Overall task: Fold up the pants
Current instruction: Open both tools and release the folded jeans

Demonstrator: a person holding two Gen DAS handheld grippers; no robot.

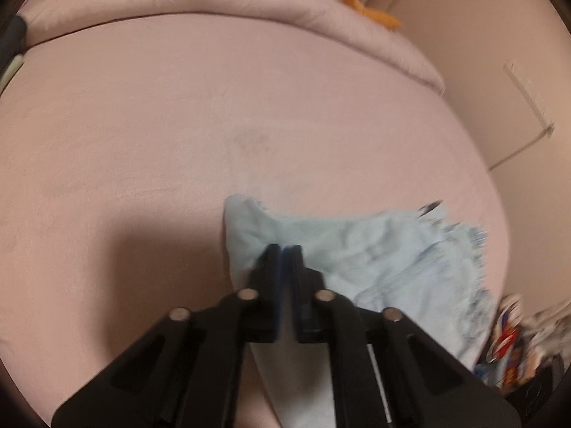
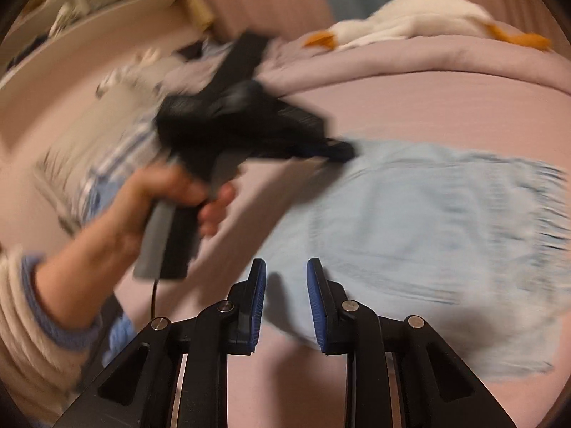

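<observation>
Light blue denim pants (image 1: 392, 260) with a frayed hem lie on the pink bed (image 1: 178, 135). My left gripper (image 1: 284, 248) is shut on a corner of the pants, cloth pinched between its blue pads. In the right wrist view the pants (image 2: 428, 235) spread across the bed, blurred. My right gripper (image 2: 286, 264) is open and empty, just above the near edge of the pants. The left gripper (image 2: 342, 151), held by a hand, grips the pants' far left corner.
A folded pink duvet (image 1: 249, 10) runs along the back of the bed with a white and orange plush toy (image 2: 421, 18) on it. A pile of clothes (image 2: 117, 135) lies at the left. Colourful printed fabric (image 1: 506, 342) lies off the bed's right edge.
</observation>
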